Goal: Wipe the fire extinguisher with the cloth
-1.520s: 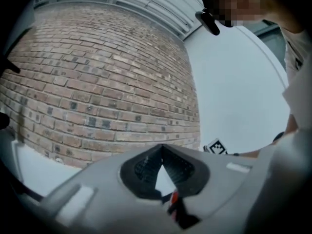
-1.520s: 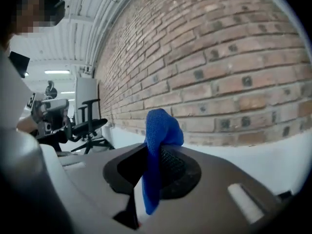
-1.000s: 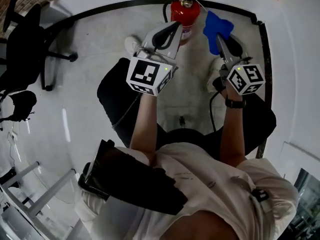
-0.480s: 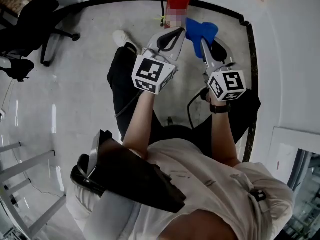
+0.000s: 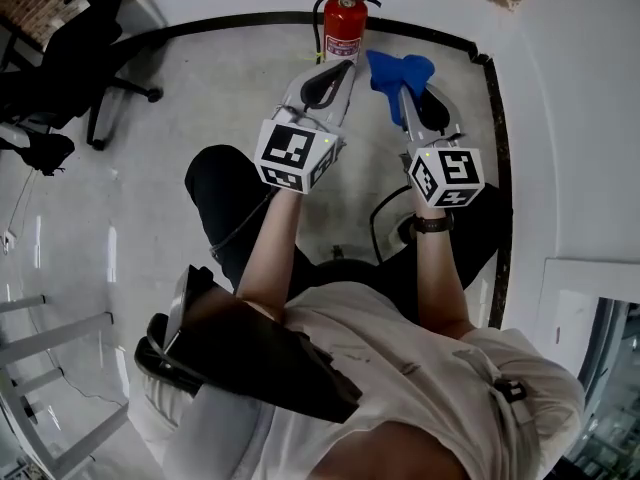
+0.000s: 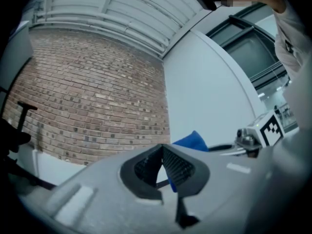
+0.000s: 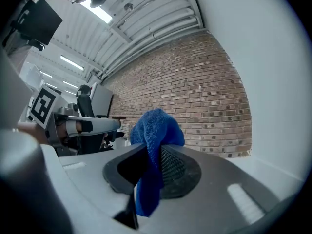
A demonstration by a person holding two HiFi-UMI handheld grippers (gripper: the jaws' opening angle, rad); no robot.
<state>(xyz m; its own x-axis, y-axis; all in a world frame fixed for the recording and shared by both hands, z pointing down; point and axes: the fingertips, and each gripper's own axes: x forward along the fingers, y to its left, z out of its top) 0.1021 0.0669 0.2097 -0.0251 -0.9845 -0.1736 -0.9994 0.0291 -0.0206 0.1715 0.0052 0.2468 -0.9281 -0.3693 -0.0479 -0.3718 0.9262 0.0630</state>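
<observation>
A: Which step? 
B: The approach, seemingly. The right hand-held gripper [image 5: 402,86] clamps the blue cloth [image 5: 398,66]; the left hand-held gripper [image 5: 344,66] is pinched together, empty. The fire extinguisher [image 5: 342,30] stands untouched just beyond; next, press cloth to cylinder.

A: The room? 
B: Pale floor [image 5: 200,108], office chair [image 5: 70,63], brick wall [image 6: 87,96].

Grey floor [image 5: 230,78] bears a fire extinguisher [image 5: 343,28] and black office chair [image 5: 60,76].

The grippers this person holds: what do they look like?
Both the left gripper and right gripper are pale grey tapering shells with dark ribbed fingers. Each carries a white cube with black square markers. A black cable runs by the right one. The person wears a white shirt and a dark wristband.
</observation>
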